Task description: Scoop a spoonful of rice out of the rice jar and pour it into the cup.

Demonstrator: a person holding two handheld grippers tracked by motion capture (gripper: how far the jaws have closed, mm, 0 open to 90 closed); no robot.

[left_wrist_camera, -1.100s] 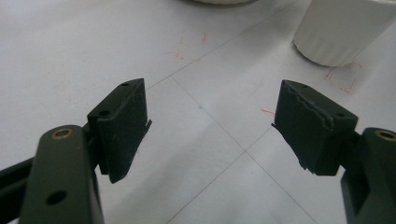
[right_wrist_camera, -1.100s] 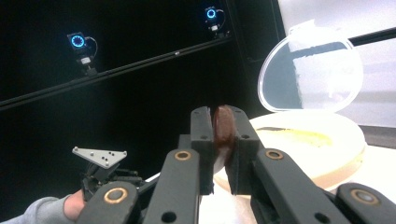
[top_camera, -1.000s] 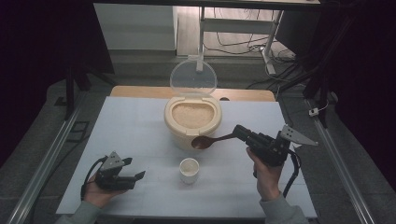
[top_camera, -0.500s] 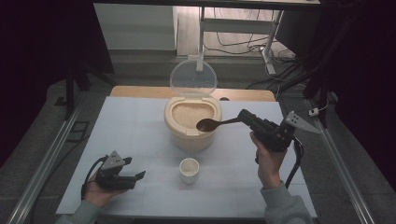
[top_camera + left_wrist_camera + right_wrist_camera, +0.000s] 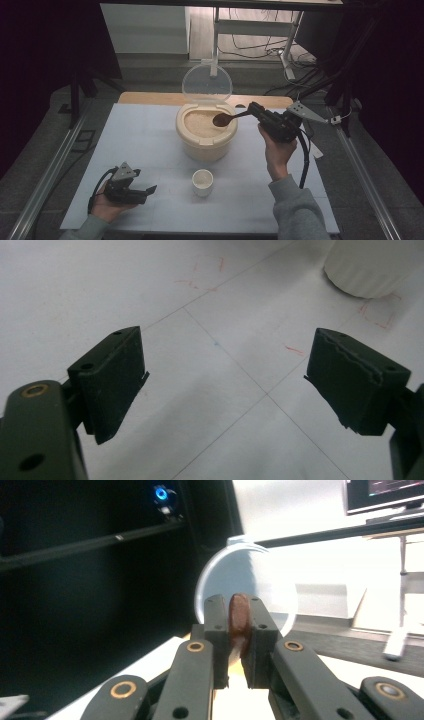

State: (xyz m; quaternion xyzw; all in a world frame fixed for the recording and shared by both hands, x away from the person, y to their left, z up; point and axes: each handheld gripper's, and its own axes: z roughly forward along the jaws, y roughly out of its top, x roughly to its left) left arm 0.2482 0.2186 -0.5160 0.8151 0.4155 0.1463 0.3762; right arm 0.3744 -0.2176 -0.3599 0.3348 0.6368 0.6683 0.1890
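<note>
Spoon (image 5: 227, 118): a dark brown wooden spoon, held in the air over the open tub; its bowl sits above the rice on the tub's right side, its handle runs to the right and slightly toward the far edge into the right tool.
Spoon axis: close to level, long axis running across the bench from left to right, bowl end pointing left toward the tub's middle. In the right gripper view the handle (image 5: 239, 617) shows end-on between the two black jaws, pointing straight away from the camera toward the clear lid.
Right tool (image 5: 260, 112): clamped tight on the spoon handle, jaws pressed to both sides of it; held up beside the tub's right rim by the person's raised hand.
Left tool (image 5: 145, 191): resting low at the near left of the bench, jaws spread wide and just been opening, nothing between them; the left gripper view shows bare white bench (image 5: 220, 350) in the gap.
Tub (image 5: 205, 145): cream, round, near the bench's middle, filled with rice (image 5: 200, 124).
Lid (image 5: 206, 84): clear, round, standing upright at the tub's far rim.
Cup (image 5: 202, 182): small, white, on the bench just in front of the tub, between the two hands.
</note>
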